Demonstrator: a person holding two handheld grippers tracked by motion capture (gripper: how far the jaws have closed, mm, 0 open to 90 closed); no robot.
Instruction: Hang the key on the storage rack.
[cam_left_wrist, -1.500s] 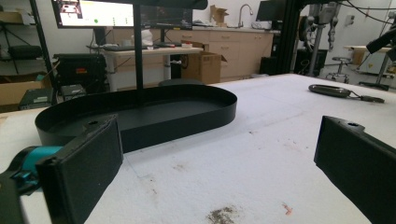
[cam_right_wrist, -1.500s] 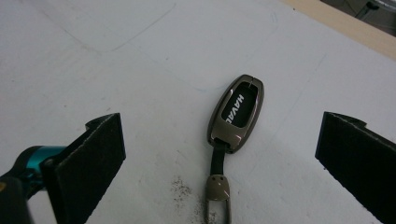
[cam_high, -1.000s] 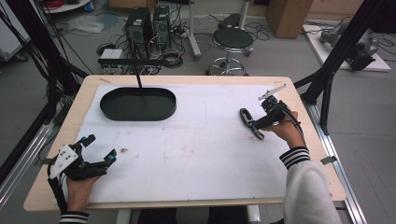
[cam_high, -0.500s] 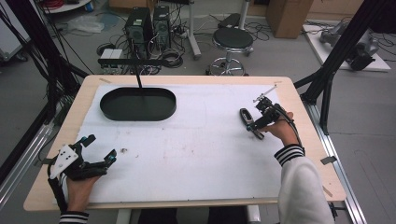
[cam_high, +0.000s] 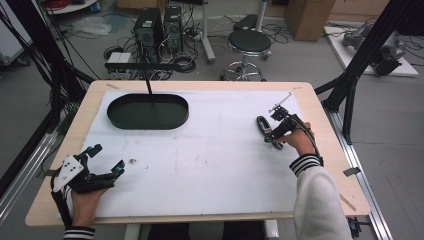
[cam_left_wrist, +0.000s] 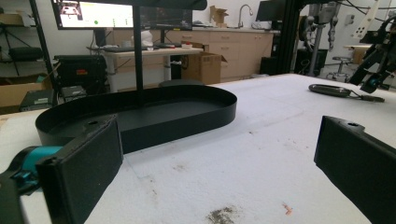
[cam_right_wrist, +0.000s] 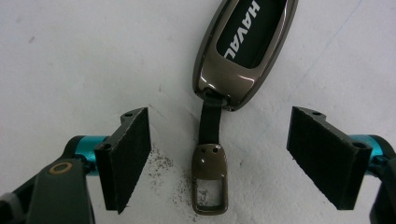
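The right claw (cam_right_wrist: 219, 158) hangs with jaws apart over a HAVAL car key (cam_right_wrist: 240, 51) lying on the white desk (cam_high: 210, 150). The left claw (cam_high: 107, 160) rests spread wide near the black tray (cam_high: 147, 112).

White capitals "HAVAL" on the glossy black face of the car key fob (cam_right_wrist: 243, 44), lettering running lengthwise along it; no other legible text.

Glossy bronze-toned metal key fob (cam_right_wrist: 243, 49) with a shiny black face, matt dark strap (cam_right_wrist: 209, 122) ending in a brushed metal clip (cam_right_wrist: 210, 184), rough white table cover (cam_high: 215, 160) speckled with grit, matt black tray (cam_left_wrist: 140, 116), pale wood table edge (cam_high: 200, 85)
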